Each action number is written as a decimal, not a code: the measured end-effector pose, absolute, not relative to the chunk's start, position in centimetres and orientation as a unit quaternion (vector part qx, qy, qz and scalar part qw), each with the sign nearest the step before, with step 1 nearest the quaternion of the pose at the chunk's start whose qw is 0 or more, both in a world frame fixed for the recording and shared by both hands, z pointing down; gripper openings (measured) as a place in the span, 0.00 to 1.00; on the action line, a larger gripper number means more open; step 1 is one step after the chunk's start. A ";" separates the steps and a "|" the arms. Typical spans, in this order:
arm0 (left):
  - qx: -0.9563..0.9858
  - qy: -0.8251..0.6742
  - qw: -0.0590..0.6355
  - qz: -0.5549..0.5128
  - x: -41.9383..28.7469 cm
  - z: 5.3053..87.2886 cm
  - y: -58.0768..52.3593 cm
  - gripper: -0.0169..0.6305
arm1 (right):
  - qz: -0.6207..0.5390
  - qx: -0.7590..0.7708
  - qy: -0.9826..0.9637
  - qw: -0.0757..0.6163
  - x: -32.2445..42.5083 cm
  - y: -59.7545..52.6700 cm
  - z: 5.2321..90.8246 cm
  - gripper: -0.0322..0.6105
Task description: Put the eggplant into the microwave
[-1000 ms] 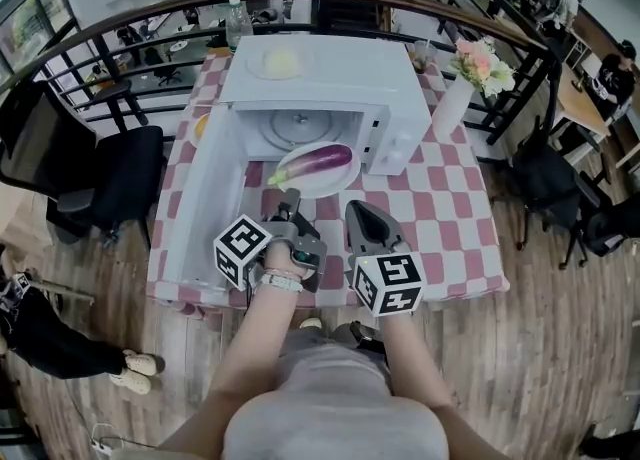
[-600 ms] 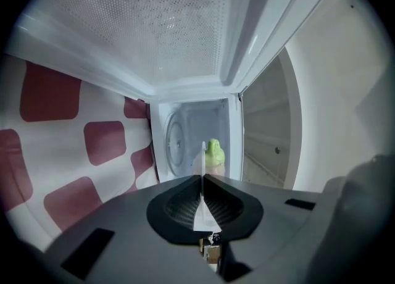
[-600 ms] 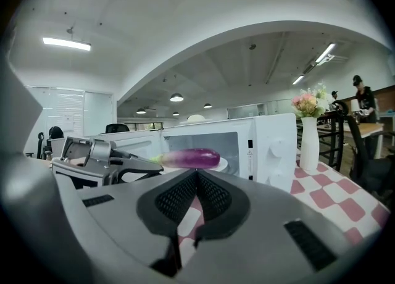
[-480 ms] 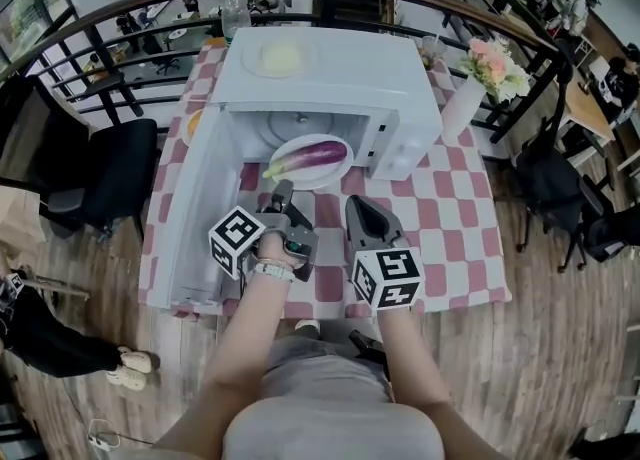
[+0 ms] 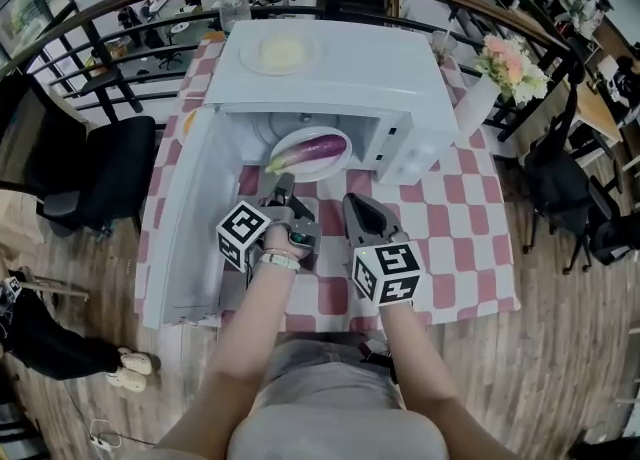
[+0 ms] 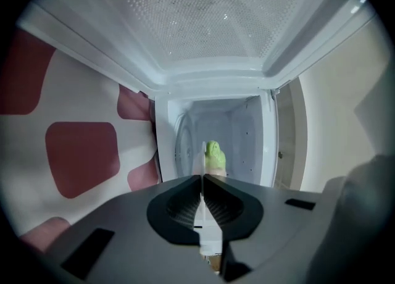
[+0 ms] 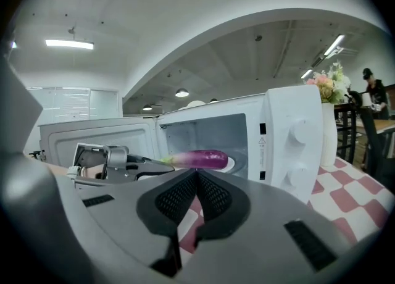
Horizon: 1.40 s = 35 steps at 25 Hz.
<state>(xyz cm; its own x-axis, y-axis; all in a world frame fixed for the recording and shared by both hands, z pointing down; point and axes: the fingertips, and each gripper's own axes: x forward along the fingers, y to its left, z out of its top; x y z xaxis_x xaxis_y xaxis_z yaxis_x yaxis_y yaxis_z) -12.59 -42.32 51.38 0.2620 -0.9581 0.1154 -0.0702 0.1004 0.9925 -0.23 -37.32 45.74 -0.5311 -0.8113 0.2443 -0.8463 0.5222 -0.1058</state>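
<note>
A person stands at a table covered in a red-and-white checked cloth (image 5: pixel 450 210), holding a two-jaw gripper in each hand. At 12 o'clock sits a white boxy microwave (image 5: pixel 330 73), its door (image 5: pixel 195 218) swung wide open toward 9 o'clock. A long, glossy purple eggplant with a green stem (image 5: pixel 312 151) lies on a round white plate (image 5: pixel 322 172) at the mouth of the oven cavity, seemingly part way in.

The left gripper (image 5: pixel 283 186) is clamped on the plate's near rim; in its own view the jaws pinch the thin white edge (image 6: pixel 202 159), with the green stem (image 6: pixel 213 152) just beyond. The right gripper (image 5: pixel 352 204) waits at 5 o'clock from the plate, jaws together with nothing between them.

The step in hand appears to be sliding the loaded plate into the oven. The next move likely calls for a level push toward 12 o'clock, so the eggplant does not roll, until the plate rests fully inside, then releasing the rim.
</note>
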 end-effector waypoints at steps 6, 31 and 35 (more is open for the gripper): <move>0.539 -0.472 0.577 -0.392 -12.9 53.2 -44.4 0.05 | 0.109 0.474 -0.869 0.086 -0.6 -37.8 47.0 0.09; 0.504 -0.505 0.576 -0.399 -13.8 55.4 -49.4 0.05 | 0.142 0.480 -0.857 0.125 1.1 -37.3 50.4 0.09; 0.482 -0.524 0.584 -0.390 -13.9 55.5 -49.6 0.05 | 0.149 0.479 -0.856 0.126 1.2 -37.2 50.6 0.09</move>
<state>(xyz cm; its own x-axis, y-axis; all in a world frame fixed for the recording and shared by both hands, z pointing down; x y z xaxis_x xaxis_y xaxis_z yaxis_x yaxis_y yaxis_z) -13.85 -49.57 55.45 0.1458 -0.9609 0.2355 -0.0493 0.2307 0.9718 1.23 -37.24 50.56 -0.5089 -0.7830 0.3576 -0.8578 0.4963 -0.1339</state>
